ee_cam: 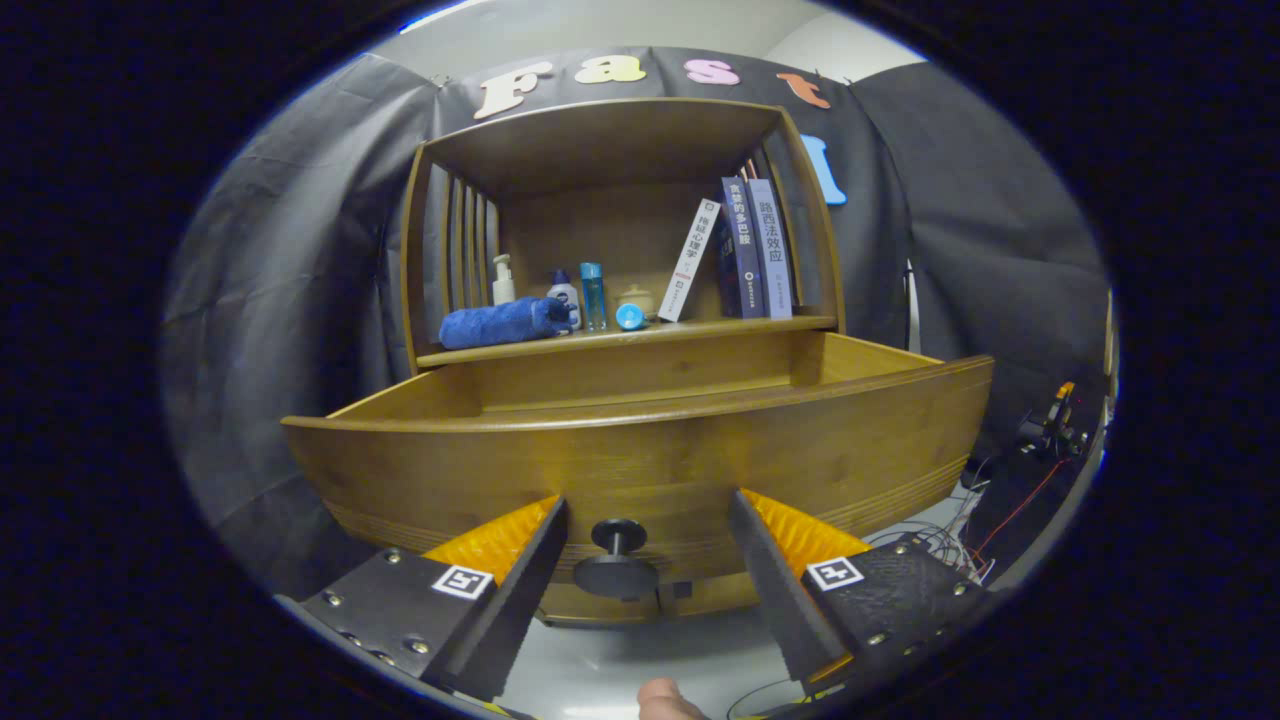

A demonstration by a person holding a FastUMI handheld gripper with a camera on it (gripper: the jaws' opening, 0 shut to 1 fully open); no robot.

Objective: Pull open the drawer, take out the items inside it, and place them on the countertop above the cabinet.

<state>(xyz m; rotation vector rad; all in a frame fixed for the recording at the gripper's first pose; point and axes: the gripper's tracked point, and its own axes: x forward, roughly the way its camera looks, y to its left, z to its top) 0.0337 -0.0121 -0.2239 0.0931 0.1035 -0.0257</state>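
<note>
The drawer (640, 450) is pulled out at centre frame. The gripper (648, 515) fingers are spread wide around its knob (617, 555), not touching.

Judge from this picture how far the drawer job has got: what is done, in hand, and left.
Done: the brown wooden drawer stands pulled out from the cabinet. In hand: the gripper is open, its fingers either side of the round black knob, not pressing it. Left: the drawer's inside is hidden, so taking items out to the wooden countertop, which already carries a rolled blue towel, remains.

The drawer (640, 440) front wall hides its inside and any contents. The small jar (634, 298) behind the blue cap (630, 316) is too small to identify.
</note>
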